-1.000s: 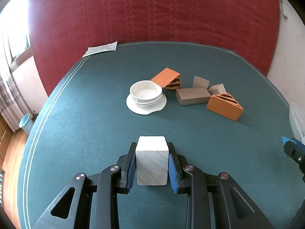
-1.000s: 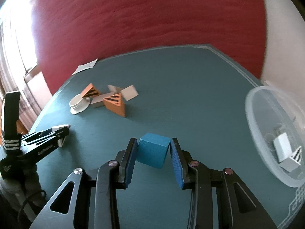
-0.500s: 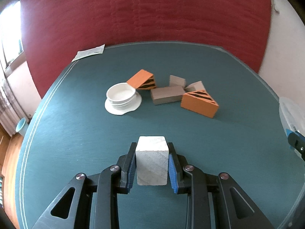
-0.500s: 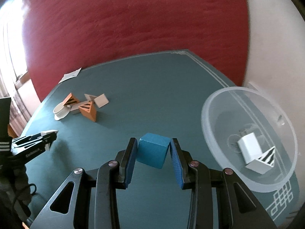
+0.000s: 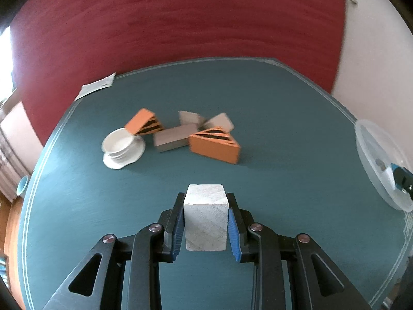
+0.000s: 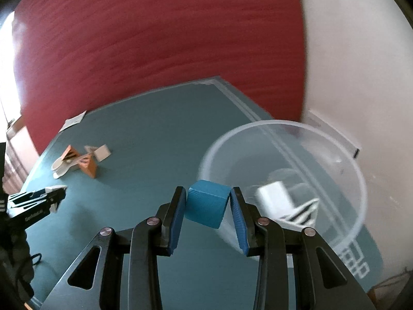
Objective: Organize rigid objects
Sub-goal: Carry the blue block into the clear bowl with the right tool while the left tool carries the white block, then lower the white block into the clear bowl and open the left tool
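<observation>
My left gripper (image 5: 205, 201) is shut on a white block (image 5: 205, 217), held above the teal table (image 5: 77, 206). My right gripper (image 6: 208, 196) is shut on a blue block (image 6: 206, 206), held just left of a clear plastic bowl (image 6: 346, 155). The bowl holds a white block (image 6: 275, 197) and a white striped wedge (image 6: 300, 213). The bowl also shows at the right edge of the left wrist view (image 5: 374, 160). Two orange striped wedges (image 5: 214, 146) (image 5: 143, 122) and several grey blocks (image 5: 173, 138) lie together on the far table.
A stack of white dishes (image 5: 122, 147) stands left of the block cluster. A paper sheet (image 5: 95, 87) lies at the far left table edge. A red padded wall (image 5: 180, 25) stands behind the table. The left gripper shows in the right wrist view (image 6: 55, 193).
Both grippers have swung to the right with their blocks. The right gripper has come closer to the clear bowl, which now fills the right of its view.
</observation>
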### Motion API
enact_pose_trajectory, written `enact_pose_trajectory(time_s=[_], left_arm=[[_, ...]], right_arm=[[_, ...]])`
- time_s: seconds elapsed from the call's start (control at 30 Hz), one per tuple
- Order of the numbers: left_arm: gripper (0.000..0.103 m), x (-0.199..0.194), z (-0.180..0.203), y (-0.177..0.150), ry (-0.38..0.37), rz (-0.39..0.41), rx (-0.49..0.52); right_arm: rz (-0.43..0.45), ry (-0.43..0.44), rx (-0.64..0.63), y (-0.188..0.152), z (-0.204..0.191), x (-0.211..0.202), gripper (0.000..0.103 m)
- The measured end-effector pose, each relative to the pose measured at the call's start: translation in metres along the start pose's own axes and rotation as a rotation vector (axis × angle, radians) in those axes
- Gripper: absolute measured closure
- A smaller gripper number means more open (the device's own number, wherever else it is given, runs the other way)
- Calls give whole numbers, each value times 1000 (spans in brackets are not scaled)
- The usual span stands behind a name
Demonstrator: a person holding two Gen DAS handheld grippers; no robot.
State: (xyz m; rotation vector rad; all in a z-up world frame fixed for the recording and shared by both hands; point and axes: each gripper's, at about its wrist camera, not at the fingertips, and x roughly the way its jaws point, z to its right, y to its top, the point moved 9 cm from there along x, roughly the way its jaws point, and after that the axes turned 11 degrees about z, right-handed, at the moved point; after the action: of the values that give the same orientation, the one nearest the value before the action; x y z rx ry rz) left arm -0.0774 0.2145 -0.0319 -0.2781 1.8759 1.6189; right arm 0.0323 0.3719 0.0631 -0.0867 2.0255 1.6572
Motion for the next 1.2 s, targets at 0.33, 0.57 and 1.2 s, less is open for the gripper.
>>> enact_pose_trajectory(time_s=[0.33,0.57,1.2], left_arm=[[72,1,48,14,-63,14,66],[72,-1,75,21,-98,24,102],[72,-8,149,37,-271,51,174]], right_arm=[[-3,-104,64,-2,60,-7,66],[0,-147,90,-4,80,-10,66],[67,-298,170,-2,113,-17,43]])
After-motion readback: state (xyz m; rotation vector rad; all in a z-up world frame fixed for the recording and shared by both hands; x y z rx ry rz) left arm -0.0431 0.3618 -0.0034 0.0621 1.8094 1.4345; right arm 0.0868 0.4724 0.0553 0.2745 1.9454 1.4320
